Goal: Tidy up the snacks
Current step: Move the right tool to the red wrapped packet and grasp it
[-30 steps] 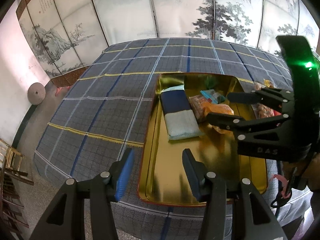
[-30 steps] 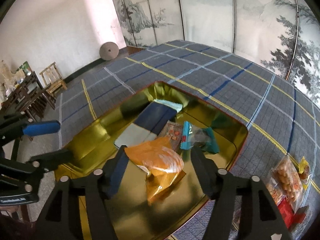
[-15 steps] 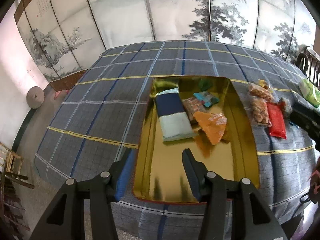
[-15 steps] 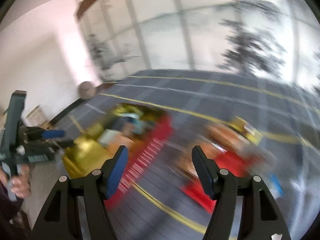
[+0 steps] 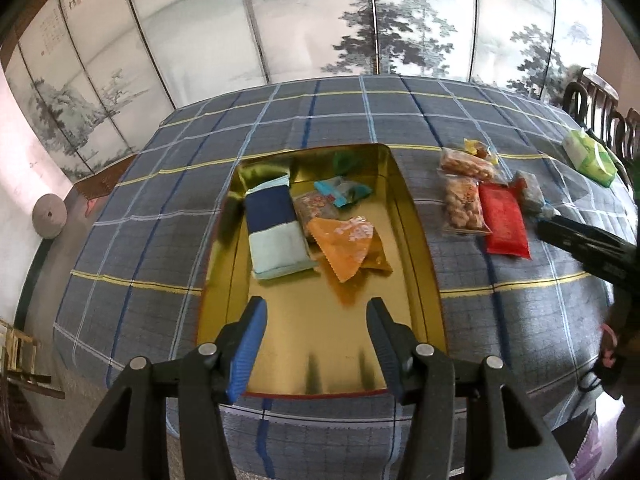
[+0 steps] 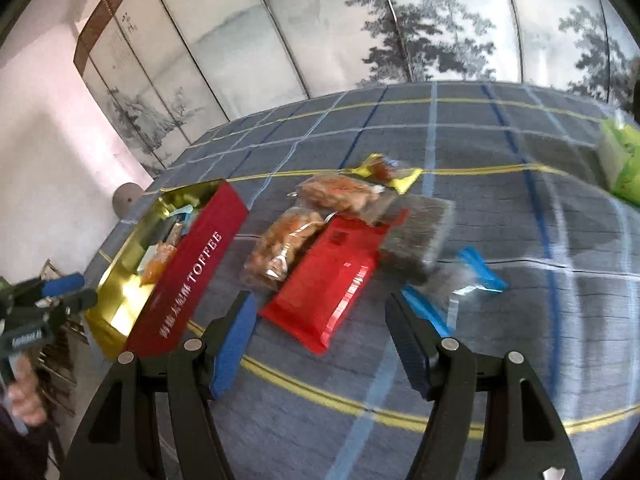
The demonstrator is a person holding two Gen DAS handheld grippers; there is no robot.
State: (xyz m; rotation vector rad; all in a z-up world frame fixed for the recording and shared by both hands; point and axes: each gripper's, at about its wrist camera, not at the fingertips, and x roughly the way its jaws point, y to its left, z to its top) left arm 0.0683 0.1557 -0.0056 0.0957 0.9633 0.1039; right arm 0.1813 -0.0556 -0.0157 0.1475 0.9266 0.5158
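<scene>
Pouch: red foil pouch (image 6: 334, 278) lies flat on the checked tabletop (image 6: 500, 160), just ahead of the right gripper (image 6: 320, 320), nearest corner between the jaws' line and a touch toward the left jaw.
Right jaws: standing about half open over the cloth, nothing between them, no pad on anything.
Left jaws: left gripper (image 5: 316, 344) hangs over the bare near floor of the gold toffee tin (image 5: 416, 240), jaws partly apart and opening a shade, empty.
Tin load: navy-and-pale-blue packet (image 5: 274, 232), orange sachet (image 5: 348, 244), brownish clear packet and a teal-ended sweet already inside, all ahead of the left jaws.
Loose snacks: two clear bags of fried bites (image 6: 288, 246) beside the pouch toward the left jaw, a grey packet (image 6: 416, 236) touching its far right edge, a blue-ended clear wrapper (image 6: 460, 284) just off the right jaw, yellow-wrapped sweet further ahead.
Handling, my call: pouch looks light, soft and glossy, so likely slippery and it will sag if pinched at a corner.
Where to grip, my call: across the near short edge at the crimped seal, jaws closing on the flat seam rather than the puffed middle.
Watch for: fried bites look brittle; keep squeeze gentle, take those bags by the sealed end.
</scene>
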